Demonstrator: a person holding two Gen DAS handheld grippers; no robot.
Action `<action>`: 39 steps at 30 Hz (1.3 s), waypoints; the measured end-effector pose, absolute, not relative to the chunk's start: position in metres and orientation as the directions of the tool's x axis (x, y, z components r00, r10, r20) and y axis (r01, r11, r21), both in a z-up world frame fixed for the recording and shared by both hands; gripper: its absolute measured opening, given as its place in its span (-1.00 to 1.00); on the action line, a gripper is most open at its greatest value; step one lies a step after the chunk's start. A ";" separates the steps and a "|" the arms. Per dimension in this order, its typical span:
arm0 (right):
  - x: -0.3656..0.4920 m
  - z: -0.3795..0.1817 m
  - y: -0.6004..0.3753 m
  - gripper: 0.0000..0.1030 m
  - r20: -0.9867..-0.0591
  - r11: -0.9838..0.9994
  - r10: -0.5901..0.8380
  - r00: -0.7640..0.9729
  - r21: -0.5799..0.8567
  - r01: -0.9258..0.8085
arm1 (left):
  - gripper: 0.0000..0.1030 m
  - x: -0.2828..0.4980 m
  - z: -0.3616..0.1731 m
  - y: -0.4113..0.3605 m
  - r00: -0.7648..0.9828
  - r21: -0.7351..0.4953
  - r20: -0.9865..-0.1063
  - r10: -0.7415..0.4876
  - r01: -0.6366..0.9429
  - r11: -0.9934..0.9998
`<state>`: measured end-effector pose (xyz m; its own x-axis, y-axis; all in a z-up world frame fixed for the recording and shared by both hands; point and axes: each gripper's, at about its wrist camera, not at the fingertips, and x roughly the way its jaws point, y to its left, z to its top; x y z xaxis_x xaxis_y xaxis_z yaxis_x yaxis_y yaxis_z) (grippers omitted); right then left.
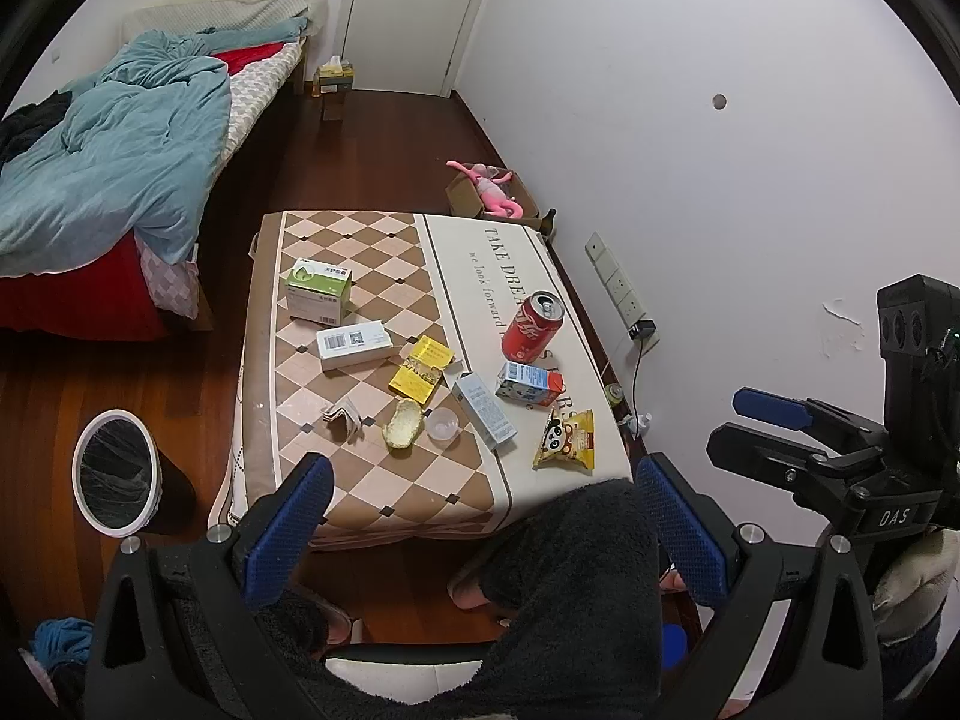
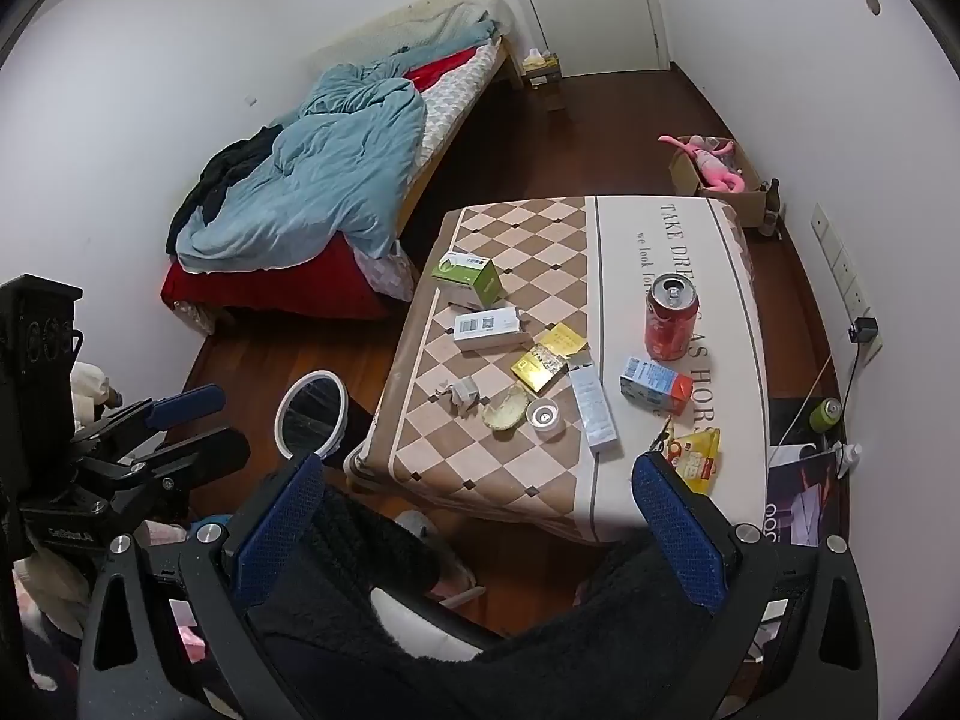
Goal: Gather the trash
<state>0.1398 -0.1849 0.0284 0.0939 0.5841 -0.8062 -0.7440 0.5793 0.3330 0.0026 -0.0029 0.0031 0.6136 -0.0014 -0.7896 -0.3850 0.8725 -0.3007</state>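
Littered table (image 2: 660, 498), bin (image 2: 312, 414) beside, claw (image 2: 480, 516) open

The tablecloth (image 1: 480, 252) is showing "TAKE DREA…" and "we look forward", running just behind the red can (image 1: 533, 327); the right gripper (image 1: 774, 438), beside it, is bearing "DAS".

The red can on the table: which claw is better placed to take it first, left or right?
Probably the right claw. The red can stands on the table's right half, the side this open claw hangs over. The left claw, also open, sits nearer the trash bin.
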 end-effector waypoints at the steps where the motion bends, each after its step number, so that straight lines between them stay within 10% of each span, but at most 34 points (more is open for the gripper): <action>1: 0.139 0.028 -0.185 1.00 -0.806 0.579 0.584 0.094 0.333 -0.744 | 1.00 0.003 0.003 -0.004 0.613 -0.300 -0.790 -0.001 -0.385 0.873; 39: 0.137 0.035 -0.183 1.00 -0.804 0.575 0.587 0.090 0.336 -0.746 | 1.00 0.001 -0.003 -0.006 0.615 -0.303 -0.789 -0.007 -0.379 0.874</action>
